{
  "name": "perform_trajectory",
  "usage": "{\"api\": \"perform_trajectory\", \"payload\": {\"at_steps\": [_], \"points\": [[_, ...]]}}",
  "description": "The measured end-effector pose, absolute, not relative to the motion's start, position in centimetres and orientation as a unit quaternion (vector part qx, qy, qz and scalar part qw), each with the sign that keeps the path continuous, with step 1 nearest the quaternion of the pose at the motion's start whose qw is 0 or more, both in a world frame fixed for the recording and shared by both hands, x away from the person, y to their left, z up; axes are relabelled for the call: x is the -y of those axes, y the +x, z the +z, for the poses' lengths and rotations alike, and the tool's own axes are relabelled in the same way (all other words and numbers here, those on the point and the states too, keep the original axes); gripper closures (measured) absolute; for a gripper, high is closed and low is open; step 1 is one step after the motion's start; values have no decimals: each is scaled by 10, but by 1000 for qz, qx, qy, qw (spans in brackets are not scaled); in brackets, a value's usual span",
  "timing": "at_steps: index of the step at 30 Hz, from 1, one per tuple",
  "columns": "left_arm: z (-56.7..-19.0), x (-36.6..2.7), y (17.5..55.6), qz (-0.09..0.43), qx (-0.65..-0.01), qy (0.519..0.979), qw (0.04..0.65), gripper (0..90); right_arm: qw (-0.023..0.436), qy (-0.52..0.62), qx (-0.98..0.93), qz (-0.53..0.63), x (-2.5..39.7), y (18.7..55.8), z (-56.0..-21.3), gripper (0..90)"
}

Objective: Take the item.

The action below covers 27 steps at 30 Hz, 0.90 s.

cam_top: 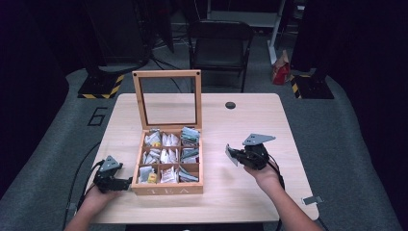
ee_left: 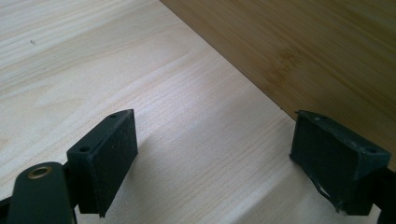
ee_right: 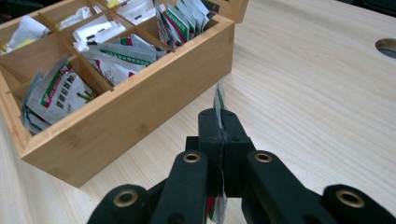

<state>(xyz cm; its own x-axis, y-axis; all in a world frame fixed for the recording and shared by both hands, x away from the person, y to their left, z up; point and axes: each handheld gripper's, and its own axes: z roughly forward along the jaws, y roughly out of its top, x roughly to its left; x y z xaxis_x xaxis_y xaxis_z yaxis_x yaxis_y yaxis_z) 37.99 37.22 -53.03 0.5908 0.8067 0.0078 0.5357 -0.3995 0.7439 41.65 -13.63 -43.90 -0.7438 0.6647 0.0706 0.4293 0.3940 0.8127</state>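
Observation:
A wooden tea box [cam_top: 167, 188] with its glass lid [cam_top: 167, 98] standing open sits left of the table's middle; its compartments hold several tea sachets [cam_top: 166, 156]. My right gripper [cam_top: 233, 155] hovers to the right of the box, shut on a thin tea sachet [ee_right: 219, 100] held edge-on between the jaws, and the box [ee_right: 140, 112] lies just ahead on the left. My left gripper [cam_top: 126, 182] rests low at the box's front left corner, jaws wide apart with nothing between them [ee_left: 215, 154], close to the box's side wall [ee_left: 299, 51].
The pale wooden table [cam_top: 250, 125] has a round cable hole [cam_top: 230, 105] at the back right. A small metal clip [cam_top: 312, 199] lies near the front right corner. A black chair [cam_top: 219, 45] stands behind the table.

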Motion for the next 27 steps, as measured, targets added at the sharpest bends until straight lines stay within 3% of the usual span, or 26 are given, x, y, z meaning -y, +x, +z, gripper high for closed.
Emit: {"api": "perform_trajectory", "payload": {"at_steps": [27], "points": [[-530,-372,380,187,-412,815,362,141,147,353,-821,424,148,416,-466,892]]}}
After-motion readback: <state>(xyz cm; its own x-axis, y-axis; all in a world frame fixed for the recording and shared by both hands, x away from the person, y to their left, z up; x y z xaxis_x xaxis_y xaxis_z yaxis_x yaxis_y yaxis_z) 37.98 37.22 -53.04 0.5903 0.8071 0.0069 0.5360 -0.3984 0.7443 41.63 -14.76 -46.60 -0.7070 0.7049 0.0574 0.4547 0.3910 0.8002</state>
